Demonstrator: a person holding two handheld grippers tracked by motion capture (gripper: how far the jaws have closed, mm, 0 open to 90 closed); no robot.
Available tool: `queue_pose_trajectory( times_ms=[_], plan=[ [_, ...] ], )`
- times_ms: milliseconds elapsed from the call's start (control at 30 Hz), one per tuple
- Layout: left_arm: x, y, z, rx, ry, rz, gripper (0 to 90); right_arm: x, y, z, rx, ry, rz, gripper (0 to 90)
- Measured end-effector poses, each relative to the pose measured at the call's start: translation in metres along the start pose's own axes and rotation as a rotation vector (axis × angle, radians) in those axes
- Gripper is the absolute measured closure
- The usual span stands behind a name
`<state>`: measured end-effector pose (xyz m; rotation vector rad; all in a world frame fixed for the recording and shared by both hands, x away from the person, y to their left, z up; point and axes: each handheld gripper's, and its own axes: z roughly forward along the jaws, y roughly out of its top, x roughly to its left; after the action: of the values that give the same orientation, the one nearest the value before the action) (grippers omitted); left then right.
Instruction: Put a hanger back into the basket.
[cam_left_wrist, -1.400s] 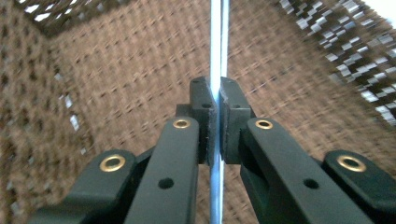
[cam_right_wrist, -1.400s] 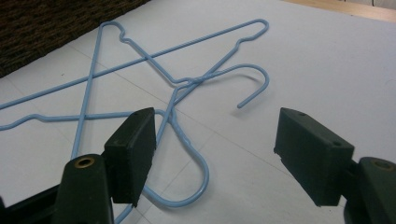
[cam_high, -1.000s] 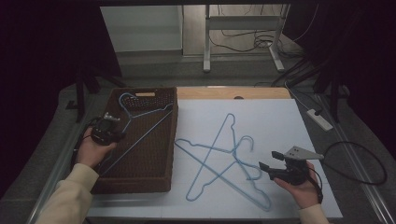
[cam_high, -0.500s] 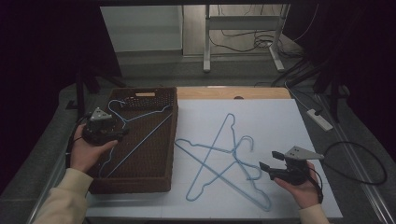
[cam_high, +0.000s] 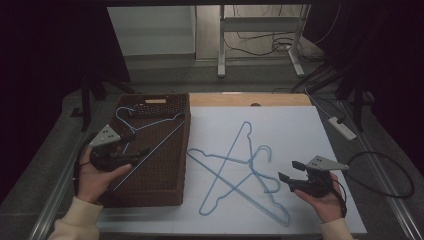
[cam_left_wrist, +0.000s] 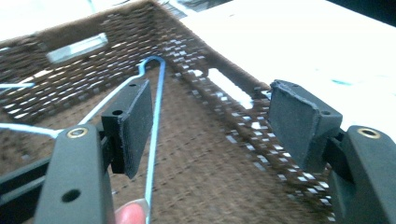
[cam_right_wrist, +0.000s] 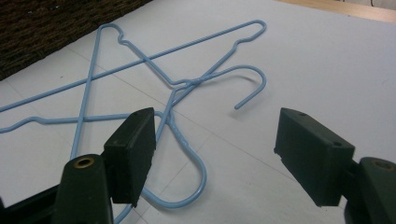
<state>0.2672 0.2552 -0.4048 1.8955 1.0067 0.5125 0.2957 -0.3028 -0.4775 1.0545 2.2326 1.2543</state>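
A brown wicker basket (cam_high: 184, 150) (cam_left_wrist: 210, 177) stands on the left of the table with one blue wire hanger (cam_high: 160, 142) (cam_left_wrist: 156, 116) lying in it. My left gripper (cam_high: 136, 154) (cam_left_wrist: 210, 93) hovers over the basket's left side. Its jaws have just been opening; the hanger's wire runs beside the left pad, and nothing is pressed between the pads. Two more blue hangers (cam_high: 248, 161) (cam_right_wrist: 182, 83) lie crossed on the white sheet (cam_high: 300, 135). My right gripper (cam_high: 290, 172) (cam_right_wrist: 215, 121) stands open just right of them, low over the sheet, with a hanger hook in front of its jaws.
A white power strip (cam_high: 342, 127) and loose cables lie off the table's right side. A bare wooden strip (cam_high: 280, 99) runs along the far edge. A metal stand's legs (cam_high: 220, 70) rise beyond the table. The near right of the sheet is free.
The left gripper has let go of the hanger in the basket, opened, and lifted back with its grey plate now showing. The hanger's hook shifted slightly left. The right gripper has stayed still.
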Motion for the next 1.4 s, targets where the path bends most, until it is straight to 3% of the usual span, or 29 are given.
queue_pose_trajectory(
  times_ms=[100,200,433,633,833,1400],
  plan=[
    [-0.007,-0.001,0.001,-0.014,-0.025,-0.004,31.4,-0.001,0.000,-0.001,-0.003,-0.002,0.005,29.7],
    [-0.025,-0.005,0.007,-0.037,-0.090,-0.008,31.1,-0.001,0.000,-0.002,-0.004,-0.006,0.009,29.7],
    [-0.045,-0.011,0.017,-0.055,-0.128,-0.011,31.1,-0.002,0.000,-0.003,-0.005,-0.008,0.010,29.7],
    [-0.051,-0.015,0.026,-0.046,-0.142,-0.025,30.9,0.000,0.000,-0.003,-0.002,-0.011,0.001,29.7],
    [-0.056,-0.017,0.031,-0.037,-0.152,-0.013,30.7,-0.001,0.001,-0.005,-0.006,-0.016,-0.001,29.7],
    [-0.053,-0.026,0.032,-0.048,-0.156,-0.005,30.1,0.005,0.005,-0.005,-0.001,-0.014,-0.001,30.0]
  ],
)
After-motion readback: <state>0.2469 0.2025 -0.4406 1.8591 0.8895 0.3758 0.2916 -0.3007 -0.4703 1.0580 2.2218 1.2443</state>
